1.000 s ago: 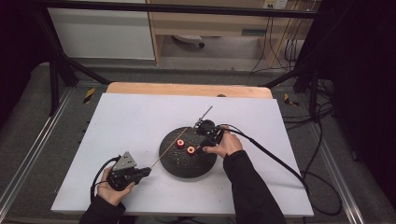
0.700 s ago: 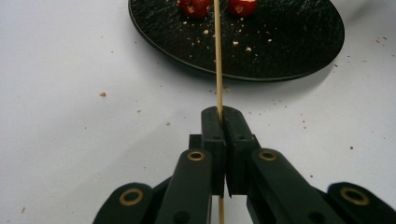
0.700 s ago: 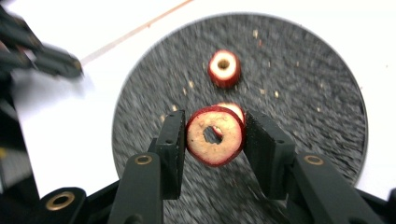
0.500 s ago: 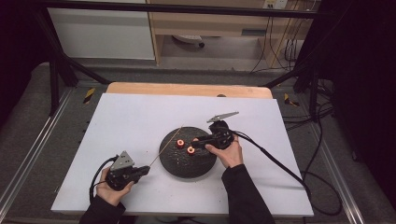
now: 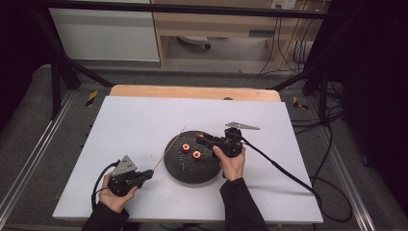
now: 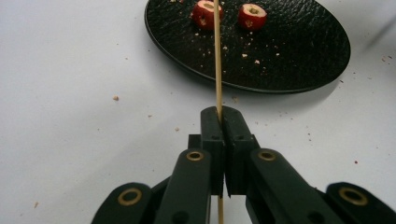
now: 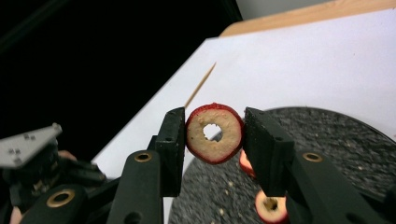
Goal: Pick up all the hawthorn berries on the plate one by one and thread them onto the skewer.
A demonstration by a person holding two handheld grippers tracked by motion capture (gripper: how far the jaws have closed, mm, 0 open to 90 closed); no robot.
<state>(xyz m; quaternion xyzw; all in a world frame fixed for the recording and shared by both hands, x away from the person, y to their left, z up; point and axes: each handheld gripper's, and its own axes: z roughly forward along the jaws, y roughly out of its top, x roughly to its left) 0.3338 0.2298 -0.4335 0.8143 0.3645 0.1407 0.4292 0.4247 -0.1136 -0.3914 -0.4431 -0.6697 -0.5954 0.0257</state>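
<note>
Two red fruit pieces [image 5: 191, 151] with hollowed centres lie cut side up on the round black plate [image 5: 192, 169] near the middle of the white table [image 5: 134, 120], one just beside the other, with crumbs scattered over the plate and on the table around it. A third piece, a red-skinned ring [image 7: 214, 133] with a pale face and a hole through its middle, is clamped between the right tongs [image 7: 212, 135], one jaw pressed against each side of its rim, and it is held above the plate's far-left part with its cut face turned toward the right gripper view's camera. In the high view the right tongs [image 5: 201, 140] point leftward over the plate's upper edge, the person's right hand [image 5: 232, 161] wrapped round the grip and the cable trailing off to the right across the table. The left tongs [image 6: 219, 122] are closed tight on a thin wooden skewer [image 6: 217, 56], which passes between the jaws and runs straight ahead toward the plate; in the left gripper view its far end lines up with the left-hand fruit piece [image 6: 204, 12], though whether it touches cannot be told. In the high view the left tongs [image 5: 150, 173] sit near the table's front-left, held in the left hand [image 5: 115, 197], with the skewer [image 5: 169, 147] slanting up and to the right toward the plate's left rim.
</note>
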